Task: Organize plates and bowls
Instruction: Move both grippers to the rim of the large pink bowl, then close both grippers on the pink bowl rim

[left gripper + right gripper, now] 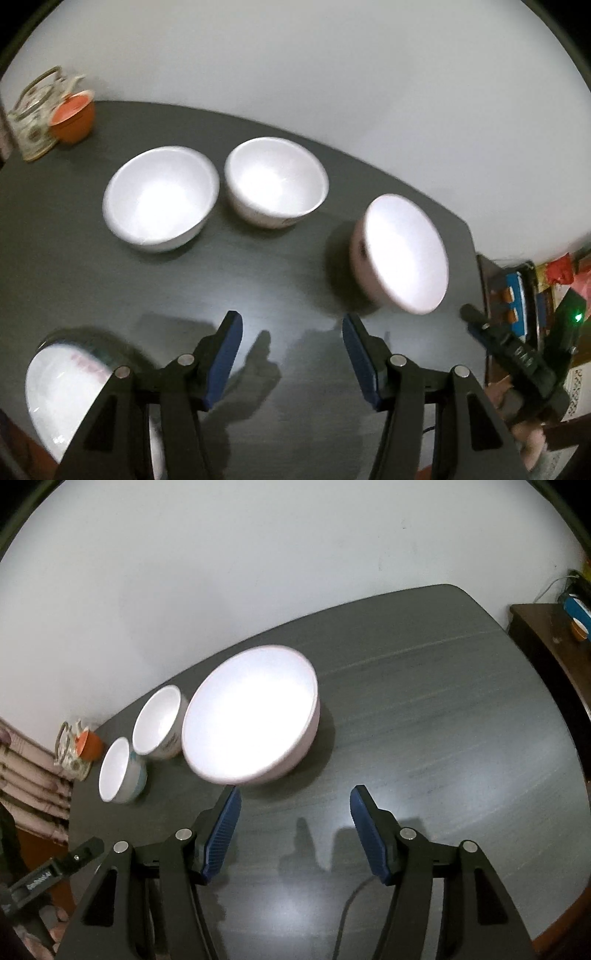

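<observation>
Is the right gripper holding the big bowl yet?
No. The right gripper is open and holds nothing, with the big bowl sitting on the dark table just beyond its fingertips.

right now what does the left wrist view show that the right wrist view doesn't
Only the left wrist view shows the plate at the table's near left edge, beside the open left gripper, and a cluttered shelf to the right.

Only the right wrist view shows the open right gripper head-on, a cable on the table and a wooden cabinet.

Both show the dark table, three white bowls, the big bowl nearest the right gripper, plus the orange cup and teapot.
</observation>
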A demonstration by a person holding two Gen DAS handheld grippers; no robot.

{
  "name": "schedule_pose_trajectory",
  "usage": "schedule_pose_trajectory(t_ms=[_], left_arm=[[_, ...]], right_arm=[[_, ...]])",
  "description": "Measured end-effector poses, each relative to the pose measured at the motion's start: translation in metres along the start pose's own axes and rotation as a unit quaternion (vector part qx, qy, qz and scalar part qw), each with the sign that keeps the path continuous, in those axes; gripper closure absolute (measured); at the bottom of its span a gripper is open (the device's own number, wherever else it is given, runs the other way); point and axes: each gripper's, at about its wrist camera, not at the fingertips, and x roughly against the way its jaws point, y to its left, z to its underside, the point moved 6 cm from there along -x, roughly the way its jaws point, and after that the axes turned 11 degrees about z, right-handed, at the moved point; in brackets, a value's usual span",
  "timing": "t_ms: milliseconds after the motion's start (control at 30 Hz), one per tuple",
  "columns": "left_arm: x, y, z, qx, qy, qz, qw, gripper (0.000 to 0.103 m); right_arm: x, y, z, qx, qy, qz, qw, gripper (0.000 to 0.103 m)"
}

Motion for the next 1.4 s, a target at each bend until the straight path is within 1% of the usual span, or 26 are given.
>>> schedule_pose_trajectory(t_ms=[133,267,500,633,867,900,933,1000,1033,1067,1100,1133,1233,1267,1400], left_arm=[[-0.028,-0.013,-0.021,0.021,0.008,0.021,0.9995,0.045],[-0.067,-0.023,-0.037,0.043,0.023,0.029,0.9984,0.045],[-0.119,-0.036,-0.047,0.05,0.047,0.018,0.9975,0.045],[-0.139,-0.037,-0.046,0.052,0.056,0.012,0.997,0.045],[-0.157,-0.037,-0.046,0.055,0.056,0.011,0.9969,0.047],[-0.155,-0.037,-0.045,0.053,0.055,0.014,0.9969,0.048],[-0.156,-0.038,-0.045,0.052,0.056,0.015,0.997,0.059],[-0.16,-0.041,-0.044,0.05,0.06,0.02,0.9967,0.072],[-0.161,-0.04,-0.044,0.052,0.064,0.024,0.9963,0.075],[-0.163,-0.039,-0.043,0.055,0.069,0.025,0.9958,0.078],[-0.164,-0.038,-0.043,0.058,0.071,0.025,0.9955,0.082],[-0.165,-0.039,-0.043,0.058,0.07,0.024,0.9955,0.085],[-0.163,-0.038,-0.041,0.057,0.071,0.028,0.9955,0.086],[-0.16,-0.038,-0.04,0.059,0.07,0.03,0.9953,0.086],[-0.15,-0.038,-0.033,0.056,0.072,0.033,0.9953,0.086]], right_arm=[[-0.015,-0.003,-0.023,-0.004,0.005,0.003,1.0,0.044],[-0.031,-0.006,-0.036,-0.005,0.012,0.007,1.0,0.044],[-0.063,-0.011,-0.044,-0.017,0.036,0.003,0.999,0.044],[-0.078,-0.01,-0.048,-0.014,0.04,0.004,0.999,0.044],[-0.094,-0.005,-0.05,-0.007,0.042,0.002,0.999,0.044],[-0.096,-0.004,-0.05,-0.005,0.043,0.002,0.999,0.046],[-0.099,-0.003,-0.049,-0.003,0.044,0.0,0.999,0.048],[-0.101,0.0,-0.048,0.003,0.046,-0.003,0.999,0.059],[-0.103,0.001,-0.047,0.005,0.049,-0.004,0.999,0.062],[-0.104,0.0,-0.046,0.005,0.051,-0.007,0.999,0.067],[-0.106,0.0,-0.045,0.004,0.056,-0.01,0.998,0.07],[-0.108,0.0,-0.043,0.0,0.06,-0.011,0.998,0.071],[-0.11,-0.001,-0.038,-0.001,0.069,-0.015,0.998,0.079],[-0.109,0.0,-0.037,0.003,0.069,-0.016,0.998,0.083],[-0.108,0.001,-0.033,0.007,0.069,-0.01,0.998,0.083]])
